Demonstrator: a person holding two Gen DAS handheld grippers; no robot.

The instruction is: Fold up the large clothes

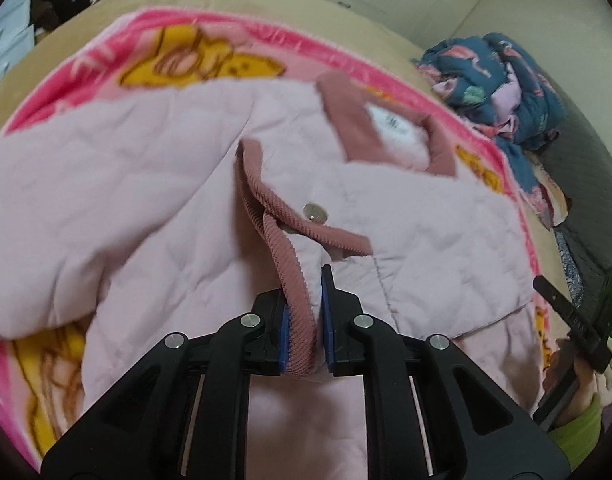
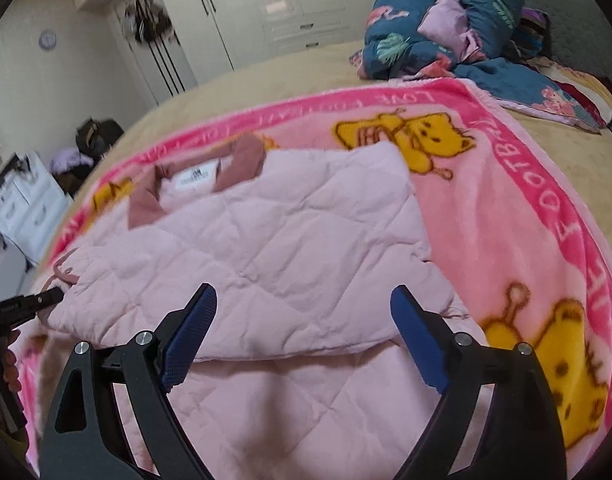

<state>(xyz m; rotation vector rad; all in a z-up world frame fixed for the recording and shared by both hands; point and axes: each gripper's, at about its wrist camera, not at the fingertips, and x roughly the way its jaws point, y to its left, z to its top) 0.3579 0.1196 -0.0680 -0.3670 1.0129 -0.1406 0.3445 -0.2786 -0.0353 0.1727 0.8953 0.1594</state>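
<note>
A pale pink quilted jacket (image 1: pixel 145 184) lies spread on a pink bear-print blanket (image 1: pixel 209 60). Its dusty-pink collar with a white label (image 1: pixel 386 128) points away from me. My left gripper (image 1: pixel 305 280) is shut on the ribbed dusty-pink sleeve cuff (image 1: pixel 289 276), lifted slightly above the jacket front, next to a silver snap button (image 1: pixel 314 211). In the right wrist view the jacket (image 2: pixel 285 232) is folded over on itself. My right gripper (image 2: pixel 303 290) hangs open just above its near fold with nothing between its blue pads (image 2: pixel 189 332). The left gripper (image 2: pixel 51 296) shows at the far left, on the cuff.
The blanket (image 2: pixel 506 184) covers a tan bed (image 2: pixel 265 80). A heap of blue floral bedding (image 2: pixel 446 28) sits at the bed's far right. Wardrobes (image 2: pixel 285 0) line the back wall, and a white dresser (image 2: pixel 21 204) stands left. A hand in a green sleeve (image 1: pixel 578 412) holds the right gripper.
</note>
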